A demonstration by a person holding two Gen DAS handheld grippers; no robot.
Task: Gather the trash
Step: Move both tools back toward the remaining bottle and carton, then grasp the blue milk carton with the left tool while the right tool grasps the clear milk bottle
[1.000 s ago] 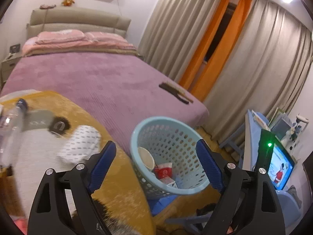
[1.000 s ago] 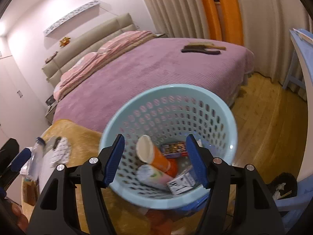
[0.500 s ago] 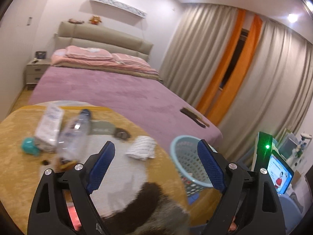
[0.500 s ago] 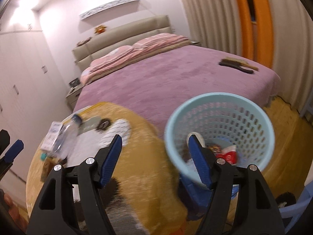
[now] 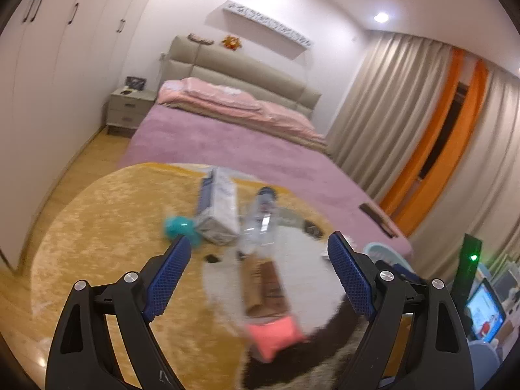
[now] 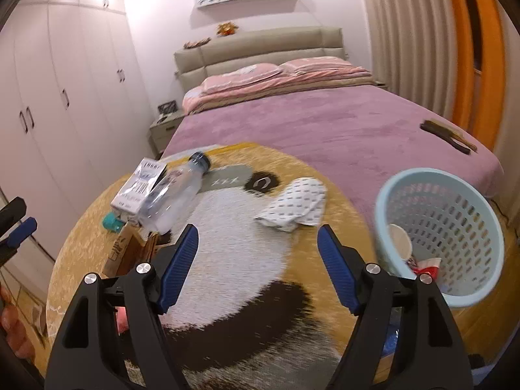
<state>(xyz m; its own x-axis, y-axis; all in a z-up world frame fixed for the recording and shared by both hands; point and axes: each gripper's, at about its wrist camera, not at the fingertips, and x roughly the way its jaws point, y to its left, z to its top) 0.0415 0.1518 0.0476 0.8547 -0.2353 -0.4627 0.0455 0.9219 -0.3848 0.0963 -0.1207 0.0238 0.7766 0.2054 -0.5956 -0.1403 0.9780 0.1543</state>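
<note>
Trash lies on a round panda rug beside a blue basket

A clear plastic bottle (image 6: 177, 191) lies on its side on the rug (image 6: 227, 243), leaning on a white carton (image 6: 136, 188), with a brown box (image 6: 125, 253) just below and a small teal thing (image 6: 112, 221) near them. A crumpled white cloth (image 6: 295, 208) lies apart, closer to the basket (image 6: 455, 214). Only the right view looks into the basket: a paper cup (image 6: 399, 240) and a red and white wrapper (image 6: 425, 265) sit at the bottom. The left view is blurry, shows just the basket rim, and shows a pink thing (image 5: 276, 334) by the box that the other view mostly hides. The left gripper (image 5: 256, 266) and right gripper (image 6: 258, 250) both have their blue fingers wide apart, holding nothing
</note>
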